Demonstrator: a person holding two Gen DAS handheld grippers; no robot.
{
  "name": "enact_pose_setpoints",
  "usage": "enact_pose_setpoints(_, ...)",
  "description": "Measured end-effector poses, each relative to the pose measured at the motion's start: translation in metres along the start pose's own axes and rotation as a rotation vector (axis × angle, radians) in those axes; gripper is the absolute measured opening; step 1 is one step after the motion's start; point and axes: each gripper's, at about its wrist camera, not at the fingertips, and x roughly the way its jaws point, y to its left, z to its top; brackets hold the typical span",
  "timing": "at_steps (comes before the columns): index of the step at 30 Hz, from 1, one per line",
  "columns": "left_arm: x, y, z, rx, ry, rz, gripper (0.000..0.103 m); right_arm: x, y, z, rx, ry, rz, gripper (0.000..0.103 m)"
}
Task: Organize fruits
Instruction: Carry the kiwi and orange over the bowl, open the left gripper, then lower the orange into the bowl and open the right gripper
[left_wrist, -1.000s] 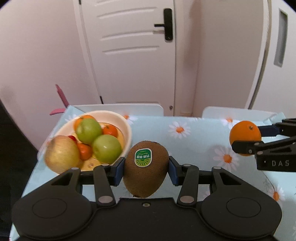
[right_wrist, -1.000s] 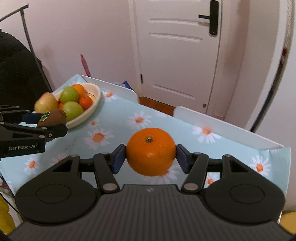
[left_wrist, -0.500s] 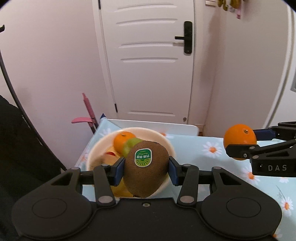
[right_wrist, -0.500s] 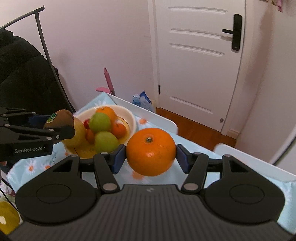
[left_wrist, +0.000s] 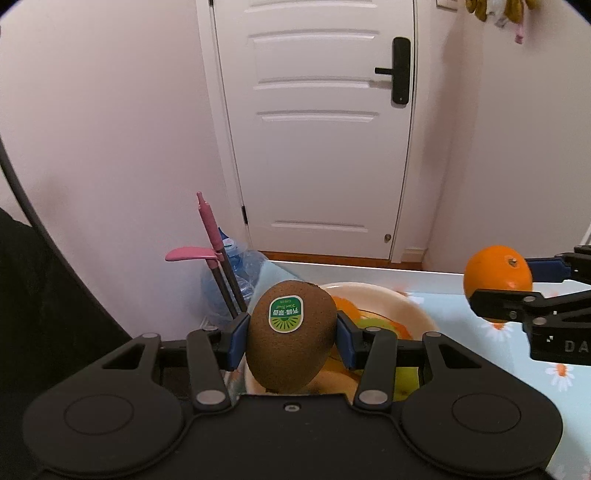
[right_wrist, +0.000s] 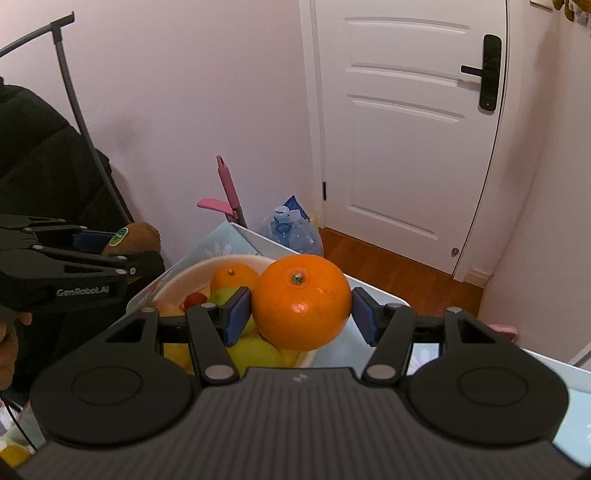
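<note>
Left tongs (left_wrist: 291, 341) clamped on kiwi (left_wrist: 291, 341), right tongs (right_wrist: 301, 312) on orange (right_wrist: 301, 302), both above fruit bowl (right_wrist: 177, 282), kiwi at 9 o'clock of orange.

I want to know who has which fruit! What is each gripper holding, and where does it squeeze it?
The left gripper holds the kiwi, pads pressing its two sides. The right gripper holds the orange by its two sides, stem end up.

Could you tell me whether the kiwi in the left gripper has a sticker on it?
Yes, the kiwi clamped in the left gripper carries a green and white sticker on its upper face.
</note>
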Motion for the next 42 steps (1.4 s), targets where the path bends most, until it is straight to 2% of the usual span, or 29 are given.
enact_pose_setpoints(11,0.061,0.015,0.002,0.044,0.085,-0.071,0.053,0.036,0.009,0.011,0.054,0.020,-0.059,0.074)
enact_pose_setpoints(18,0.083,0.017,-0.001,0.063,0.122,-0.088,0.054,0.050,0.006,0.013,0.076,0.038,-0.091,0.074)
enact_pose_setpoints(19,0.082,0.017,-0.002,0.067,0.110,-0.092,0.058,0.052,0.006,0.013,0.077,0.040,-0.093,0.074)
enact_pose_setpoints(21,0.078,0.017,-0.001,0.079,0.074,-0.094,0.091,0.054,0.006,0.014,0.076,0.043,-0.096,0.074)
enact_pose_setpoints(22,0.074,0.017,-0.001,0.083,0.050,-0.090,0.096,0.055,0.006,0.014,0.075,0.044,-0.097,0.074)
enact_pose_setpoints(24,0.068,0.016,0.000,0.090,0.027,-0.097,0.097,0.056,0.008,0.015,0.075,0.046,-0.097,0.074)
enact_pose_setpoints(32,0.046,0.021,-0.006,0.085,0.023,-0.069,0.097,0.064,0.011,0.023,0.060,0.054,-0.072,0.074)
enact_pose_setpoints(42,0.035,0.032,-0.015,0.071,0.021,-0.043,0.097,0.096,0.017,0.030,0.047,0.093,-0.034,0.074)
